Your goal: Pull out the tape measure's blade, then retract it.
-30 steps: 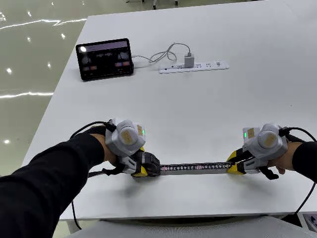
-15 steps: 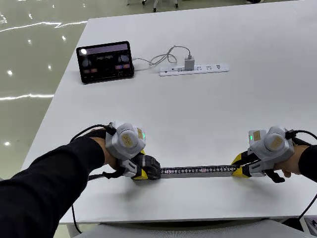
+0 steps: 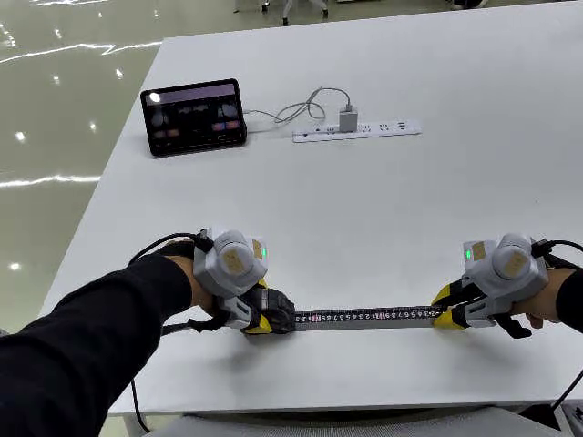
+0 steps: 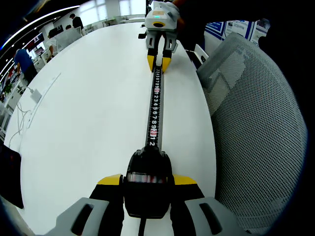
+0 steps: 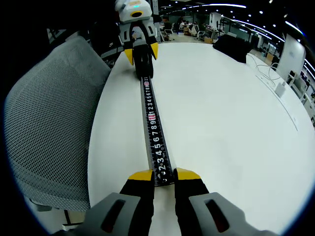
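Tape measure (image 3: pixel 276 309) sits near the front edge of our white table (image 3: pixel 364 209), case clamped in our left gripper (image 4: pixel 147 181), blade (image 3: pixel 369 316) pinched at its end in our right gripper (image 5: pixel 164 175), glossy floor (image 3: pixel 55 109) beyond.

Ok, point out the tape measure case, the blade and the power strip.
tape measure case (image 4: pixel 147 182), left gripper view, top of the black housing.
blade (image 3: pixel 364 316), head view, middle of the pulled-out stretch.
power strip (image 3: pixel 392 126), head view, its bare right half.
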A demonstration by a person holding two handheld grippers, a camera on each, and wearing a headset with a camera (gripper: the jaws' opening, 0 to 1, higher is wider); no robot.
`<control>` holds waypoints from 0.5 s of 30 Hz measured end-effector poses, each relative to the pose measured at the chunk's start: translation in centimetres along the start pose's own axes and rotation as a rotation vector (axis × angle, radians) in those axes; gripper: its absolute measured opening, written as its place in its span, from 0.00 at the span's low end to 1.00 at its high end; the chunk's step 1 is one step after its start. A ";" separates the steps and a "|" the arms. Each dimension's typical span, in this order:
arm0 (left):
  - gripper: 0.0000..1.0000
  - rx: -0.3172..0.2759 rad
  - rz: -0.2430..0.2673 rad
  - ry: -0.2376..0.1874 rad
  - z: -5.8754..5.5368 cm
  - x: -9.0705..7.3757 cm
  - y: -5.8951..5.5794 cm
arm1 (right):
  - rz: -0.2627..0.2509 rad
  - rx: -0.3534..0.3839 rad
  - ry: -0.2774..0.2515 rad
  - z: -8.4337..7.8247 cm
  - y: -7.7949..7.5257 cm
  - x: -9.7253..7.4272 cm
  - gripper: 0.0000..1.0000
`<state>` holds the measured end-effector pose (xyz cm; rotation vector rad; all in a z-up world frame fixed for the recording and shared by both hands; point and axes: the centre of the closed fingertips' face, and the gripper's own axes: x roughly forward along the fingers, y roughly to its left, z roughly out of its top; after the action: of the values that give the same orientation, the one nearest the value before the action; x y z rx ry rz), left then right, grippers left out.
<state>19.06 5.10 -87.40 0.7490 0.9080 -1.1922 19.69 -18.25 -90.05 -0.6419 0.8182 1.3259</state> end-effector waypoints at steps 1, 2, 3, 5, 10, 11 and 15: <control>0.32 -0.001 0.000 0.000 0.0 0.0 0.0 | 0.000 0.001 0.000 0.0 0.0 0.0 0.11; 0.32 -0.001 0.001 -0.001 0.0 0.0 0.0 | -0.001 0.001 0.000 0.0 0.0 0.0 0.11; 0.32 -0.001 0.001 -0.001 0.0 0.0 0.0 | -0.001 0.000 0.000 0.1 0.0 0.0 0.11; 0.32 -0.001 0.002 -0.001 0.0 0.0 0.0 | -0.002 -0.002 0.001 0.1 0.1 0.0 0.11; 0.32 -0.001 0.002 -0.003 0.0 0.0 0.1 | 0.002 0.007 -0.003 0.2 0.2 -0.1 0.11; 0.32 -0.001 0.000 -0.008 0.0 0.0 0.0 | 0.003 0.007 -0.003 0.2 0.2 0.0 0.11; 0.32 -0.027 -0.001 -0.032 0.0 -0.2 0.2 | 0.009 0.000 0.001 0.3 0.3 -0.1 0.11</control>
<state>19.20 5.21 -87.25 0.7061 0.8958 -1.1877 19.46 -18.02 -89.82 -0.6389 0.8226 1.3338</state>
